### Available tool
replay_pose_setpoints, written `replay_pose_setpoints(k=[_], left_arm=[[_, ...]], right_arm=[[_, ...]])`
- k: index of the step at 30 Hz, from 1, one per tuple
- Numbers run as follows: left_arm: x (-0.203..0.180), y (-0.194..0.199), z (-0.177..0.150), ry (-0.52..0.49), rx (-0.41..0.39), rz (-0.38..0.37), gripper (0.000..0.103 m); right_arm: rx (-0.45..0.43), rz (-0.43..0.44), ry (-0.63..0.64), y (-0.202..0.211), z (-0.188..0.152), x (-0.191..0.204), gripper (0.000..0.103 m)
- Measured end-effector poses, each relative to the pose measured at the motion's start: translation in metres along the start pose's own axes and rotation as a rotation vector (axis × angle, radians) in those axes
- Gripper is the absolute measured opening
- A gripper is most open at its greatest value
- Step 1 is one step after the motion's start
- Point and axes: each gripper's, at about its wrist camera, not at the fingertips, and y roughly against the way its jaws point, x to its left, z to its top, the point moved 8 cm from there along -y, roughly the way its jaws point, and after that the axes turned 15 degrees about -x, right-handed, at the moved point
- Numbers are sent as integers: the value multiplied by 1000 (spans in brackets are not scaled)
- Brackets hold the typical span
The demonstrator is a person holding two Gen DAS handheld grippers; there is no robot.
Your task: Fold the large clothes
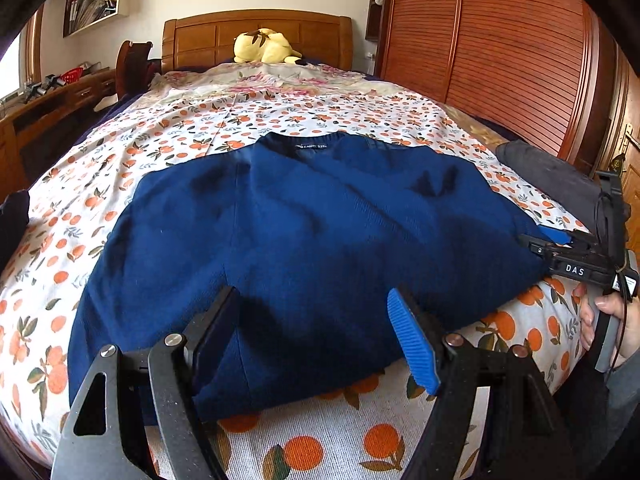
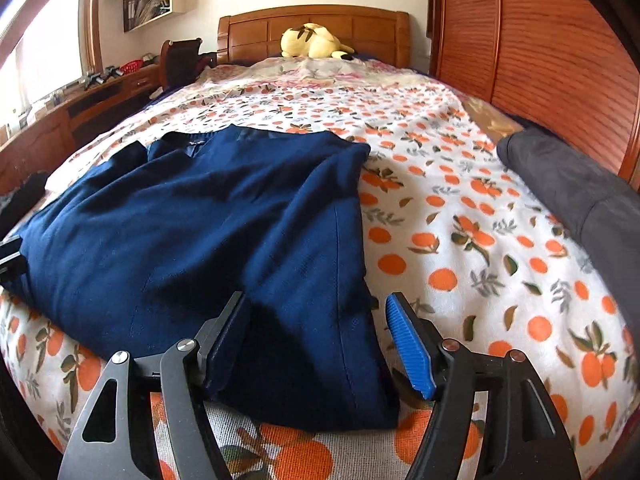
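- Lying flat on the orange-print bedspread (image 1: 328, 452), the navy sweater (image 1: 304, 240) has its neckline toward the wooden headboard (image 1: 256, 36) and its hem toward the foot of the bed, away from the headboard.
- Left gripper (image 1: 312, 344): jaws spread, hanging over the hem edge farthest from the headboard; cloth lies beneath the gap, pads not pressing on it.
- Right gripper (image 2: 316, 344): jaws spread, over the sweater's hem corner on the wardrobe side; nothing pinched.
- Handling, as a guess: knit, soft and limp, moderately weighty for cloth; it will sag and drape rather than hold a line, and the ribbed pads should grip it without slipping. Not fragile.
- Where to take hold: the two hem corners, each pinch through both layers, so the bottom lifts evenly toward the headboard.
- Sleeves appear already folded in; creases run down the body.
- Left view only: the right gripper's body, marked DAS, and the person's hand (image 1: 608, 320) on its handle, beside the sweater's edge.
- Right view only: the sweater's straight side edge, the open bedspread beyond it, and more of the dark grey garment (image 2: 568, 184) by the louvred wardrobe (image 2: 560, 60).
- Both views: yellow plush toy (image 2: 312, 42) against the headboard.
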Motion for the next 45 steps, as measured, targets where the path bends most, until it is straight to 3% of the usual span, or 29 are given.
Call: replay_pose_setpoints(k=[8, 10, 15, 22, 25, 31, 36, 40, 45], left_arm=[[1, 0, -7, 20, 3, -13, 77], [0, 0, -7, 22, 1, -12, 77], [-2, 3, -1, 28, -5, -19, 77], [4, 11, 2, 47, -10, -23, 77], [12, 22, 8, 54, -33, -21, 77], [41, 53, 19, 66, -79, 6, 77], [80, 87, 22, 79, -117, 59, 77], [112, 110, 20, 90, -132, 114, 77], [152, 132, 10, 99, -120, 185, 77]], right_arm=[[32, 76, -68, -6, -5, 0, 70], [40, 93, -81, -5, -6, 0, 64], [48, 157, -73, -3, -2, 5, 21], [-66, 257, -173, 21, 42, -2, 14], [-123, 304, -161, 33, 71, 13, 13], [-201, 409, -70, 48, 127, 74, 13], [-224, 533, 53, 54, 157, 163, 13], [-178, 635, 148, 46, 151, 244, 13], [-41, 685, 224, 11, 105, 310, 16]])
